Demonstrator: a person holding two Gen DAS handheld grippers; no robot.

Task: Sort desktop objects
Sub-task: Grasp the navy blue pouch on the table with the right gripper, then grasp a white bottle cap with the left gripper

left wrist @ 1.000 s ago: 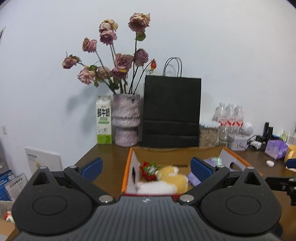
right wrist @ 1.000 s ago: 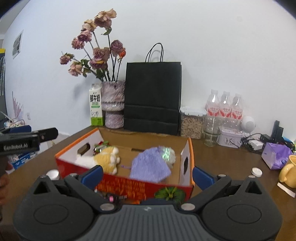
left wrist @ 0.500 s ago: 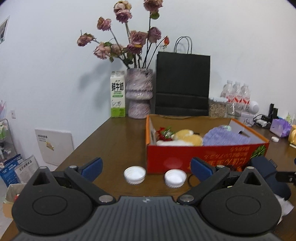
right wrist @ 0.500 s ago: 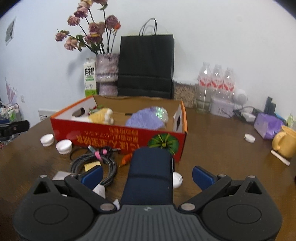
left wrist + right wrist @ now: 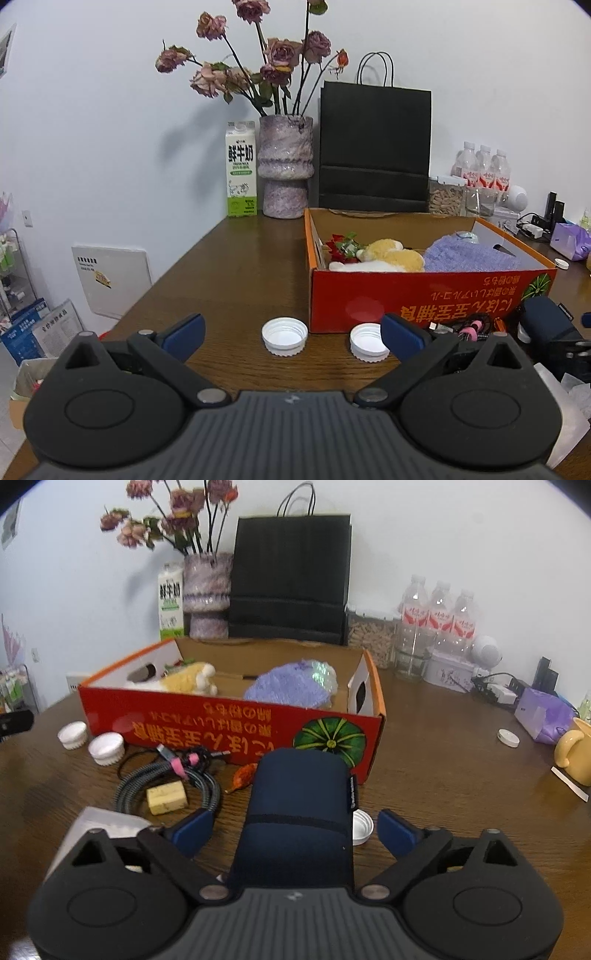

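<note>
Closing w/ your right gripper (image 5: 293, 829) fingers spread, clear of the navy case (image 5: 299, 812) lying between them at 6 o'clock of the red box (image 5: 236, 729), watch the white cap (image 5: 361, 827) at 3 o'clock—pad could catch it; left gripper (image 5: 291, 328) spread, empty.

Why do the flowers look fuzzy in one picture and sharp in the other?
In the right wrist view the dried pink roses are smeared by motion blur, and so is the white milk carton beside them. In the left wrist view the roses are crisp and cast a soft grey shadow on the white wall. Both views bulge like a fishbowl, with dark corners.
</note>
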